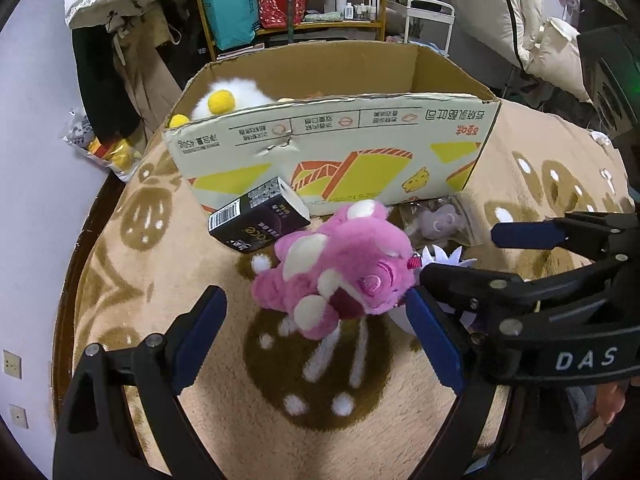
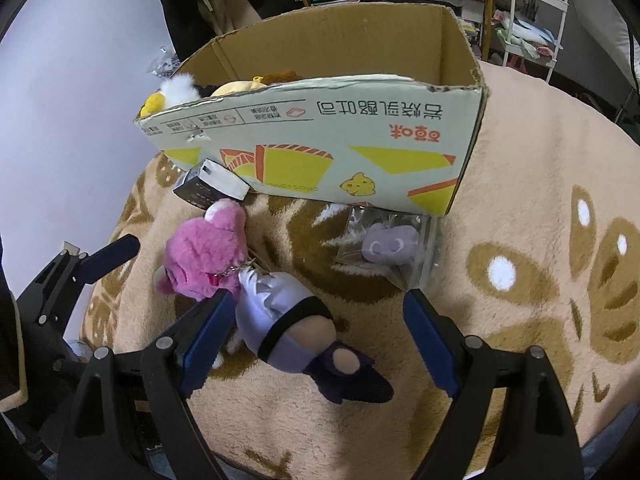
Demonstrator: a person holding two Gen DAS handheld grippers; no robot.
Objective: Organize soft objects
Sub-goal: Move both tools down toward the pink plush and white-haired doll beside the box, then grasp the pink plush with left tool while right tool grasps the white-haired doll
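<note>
A pink plush bear (image 1: pixel 340 268) lies on the beige blanket in front of a cardboard box (image 1: pixel 332 148). My left gripper (image 1: pixel 316 328) is open, its fingers either side of the bear's near end. In the right wrist view the bear (image 2: pixel 208 252) lies left of a lilac plush doll (image 2: pixel 280 320). My right gripper (image 2: pixel 316 332) is open around the doll, which lies between its fingers. A small purple plush in a clear bag (image 2: pixel 390 246) lies by the box (image 2: pixel 320 148). White and yellow plush toys (image 1: pixel 228 98) sit inside the box.
A black carton (image 1: pixel 258 216) leans on the box front, just behind the bear. The right gripper's arm (image 1: pixel 540 280) crosses the left view at the right. The blanket's left edge drops off near a wall. Shelves and hanging coats stand behind the box.
</note>
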